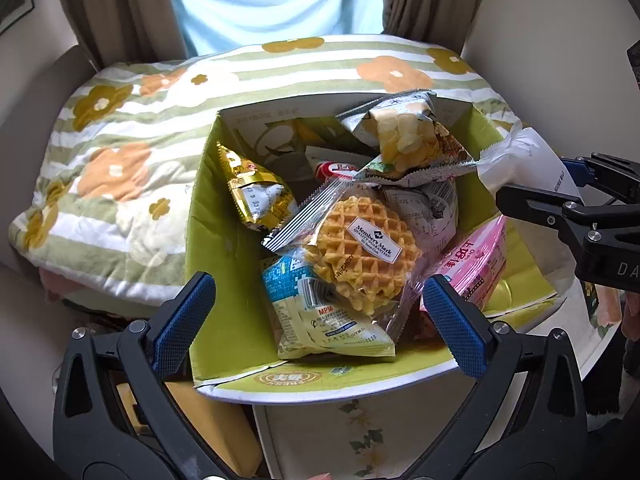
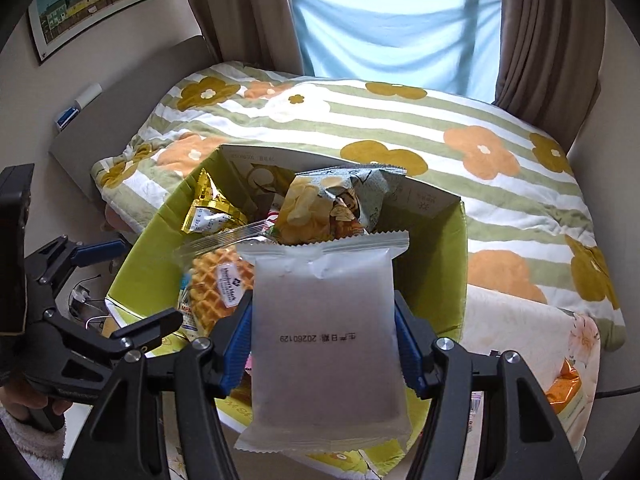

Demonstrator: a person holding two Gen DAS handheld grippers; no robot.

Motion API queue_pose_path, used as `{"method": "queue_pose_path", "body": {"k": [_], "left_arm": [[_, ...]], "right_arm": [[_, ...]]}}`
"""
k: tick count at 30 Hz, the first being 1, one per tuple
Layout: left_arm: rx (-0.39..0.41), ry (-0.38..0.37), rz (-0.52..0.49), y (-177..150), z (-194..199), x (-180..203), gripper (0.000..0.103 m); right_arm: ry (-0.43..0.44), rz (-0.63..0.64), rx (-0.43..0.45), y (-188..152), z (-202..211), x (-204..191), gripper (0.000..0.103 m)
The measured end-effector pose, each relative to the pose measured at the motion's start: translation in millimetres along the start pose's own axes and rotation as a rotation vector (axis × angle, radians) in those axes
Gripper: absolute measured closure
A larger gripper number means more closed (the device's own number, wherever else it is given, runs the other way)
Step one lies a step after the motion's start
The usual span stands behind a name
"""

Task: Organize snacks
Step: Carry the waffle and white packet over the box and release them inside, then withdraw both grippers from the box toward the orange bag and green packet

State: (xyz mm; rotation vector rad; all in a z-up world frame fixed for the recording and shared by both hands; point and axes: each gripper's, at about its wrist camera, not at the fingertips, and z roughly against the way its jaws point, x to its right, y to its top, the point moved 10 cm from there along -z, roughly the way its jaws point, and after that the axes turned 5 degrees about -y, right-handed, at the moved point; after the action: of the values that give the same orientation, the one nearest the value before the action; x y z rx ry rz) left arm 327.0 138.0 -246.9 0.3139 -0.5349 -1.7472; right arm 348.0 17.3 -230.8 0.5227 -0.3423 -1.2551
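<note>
With my left tool [image 1: 320, 324] spread empty, my right tool [image 2: 324, 344] pinches a white packet [image 2: 324, 344] that may slide off the heaped box [image 2: 440, 248].

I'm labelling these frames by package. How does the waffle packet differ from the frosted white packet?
The waffle packet is clear, showing a golden waffle and a Member's Mark label; the frosted white packet hides its contents and bears only a printed date. The waffle packet lies loose in the green box, below the open left gripper; the frosted white packet is clamped in the right gripper above the box. Both have crimped, serrated end seals.
</note>
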Motion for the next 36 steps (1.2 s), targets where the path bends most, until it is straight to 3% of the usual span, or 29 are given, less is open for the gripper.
{"method": "queue_pose_path", "body": {"k": [5,7,8,9,24,36], "left_arm": [[0.003,0.002,0.019,0,2,-2,0.000],[0.007,0.002,0.030,0,4,-4,0.000],[0.008,0.002,0.034,-1,5,-4,0.000],[0.010,0.001,0.039,-2,6,-4,0.000],[0.034,-0.045,0.042,-7,20,2,0.000],[0.088,-0.119,-0.079,16,39,70,0.000]], "right_arm": [[0.020,-0.009,-0.009,3,-3,-4,0.043],[0.031,-0.019,0.020,7,1,-5,0.027],[0.035,-0.022,0.039,9,3,-5,0.006],[0.037,-0.023,0.061,10,6,-5,0.000],[0.022,-0.051,0.078,-1,30,-5,0.000],[-0.098,-0.129,0.140,-23,89,50,0.000]]}}
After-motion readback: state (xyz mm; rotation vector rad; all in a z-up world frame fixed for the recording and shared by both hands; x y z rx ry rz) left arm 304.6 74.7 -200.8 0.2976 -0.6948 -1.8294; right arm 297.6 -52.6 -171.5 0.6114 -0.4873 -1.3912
